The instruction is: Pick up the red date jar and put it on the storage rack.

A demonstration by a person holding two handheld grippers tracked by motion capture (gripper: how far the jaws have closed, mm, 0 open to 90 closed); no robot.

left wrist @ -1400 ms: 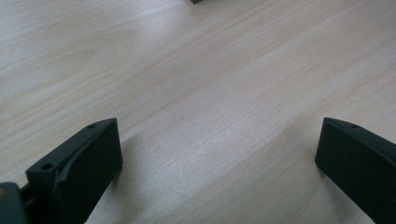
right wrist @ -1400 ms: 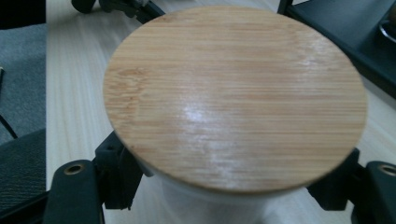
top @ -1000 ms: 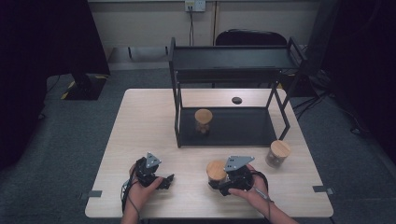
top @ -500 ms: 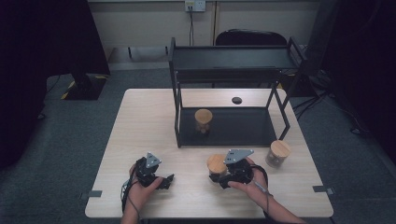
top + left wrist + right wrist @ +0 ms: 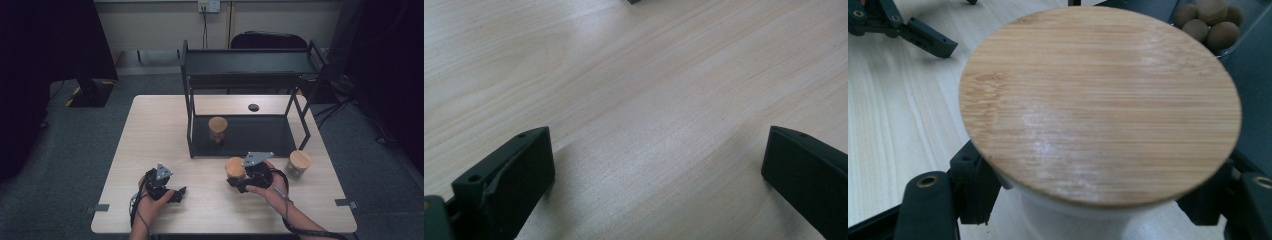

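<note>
Right gripper (image 5: pixel 239 181) pinched a jar with a bamboo lid (image 5: pixel 234 166), jaws pressed against the white body just under the lid (image 5: pixel 1100 102), near the table's (image 5: pixel 160 130) front edge, just in front of the black rack (image 5: pixel 247 62). Left gripper (image 5: pixel 172 192) rested on the table, jaws spread wide, only bare wood (image 5: pixel 649 100) between them. A second jar (image 5: pixel 217 129) stood on the rack's bottom shelf; a third jar (image 5: pixel 299 163) stood right of the held one. No readable writing, labels or brands anywhere.
</note>
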